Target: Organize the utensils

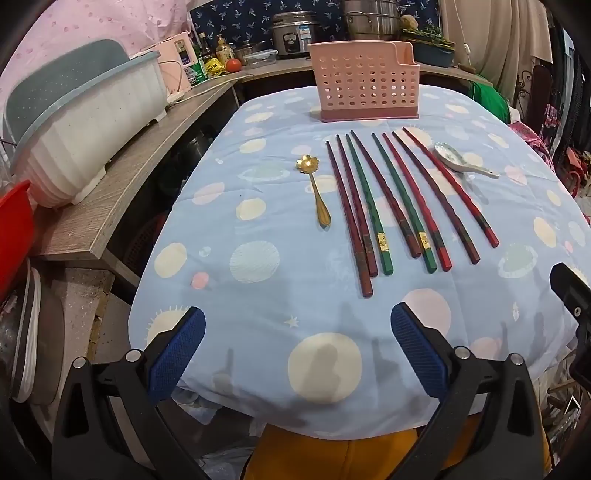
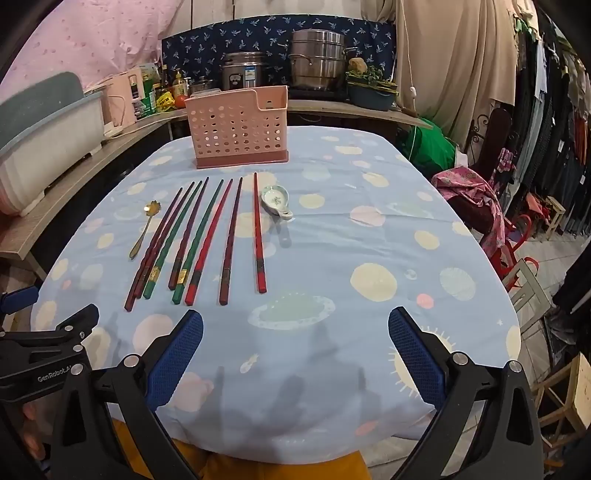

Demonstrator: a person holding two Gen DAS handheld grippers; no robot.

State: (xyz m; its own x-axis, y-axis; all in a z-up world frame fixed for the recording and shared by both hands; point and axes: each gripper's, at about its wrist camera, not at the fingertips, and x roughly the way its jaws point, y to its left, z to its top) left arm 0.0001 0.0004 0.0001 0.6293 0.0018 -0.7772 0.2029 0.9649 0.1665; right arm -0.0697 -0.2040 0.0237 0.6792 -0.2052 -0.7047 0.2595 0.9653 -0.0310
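A pink perforated utensil holder (image 1: 364,79) (image 2: 238,127) stands upright at the table's far side. In front of it lie several red, dark and green chopsticks (image 1: 391,201) (image 2: 199,236) side by side. A gold flower-shaped spoon (image 1: 314,188) (image 2: 144,226) lies to their left. A white ceramic spoon (image 1: 458,162) (image 2: 276,201) lies to their right. My left gripper (image 1: 297,354) is open and empty above the near table edge. My right gripper (image 2: 295,354) is open and empty, also at the near edge, to the right of the chopsticks.
The table has a light blue patterned cloth (image 1: 280,236) (image 2: 369,229). A wooden counter (image 1: 122,192) at left holds a white dish rack (image 1: 85,125), bottles and a rice cooker (image 1: 293,33). Chairs and clothes (image 2: 517,206) stand at right.
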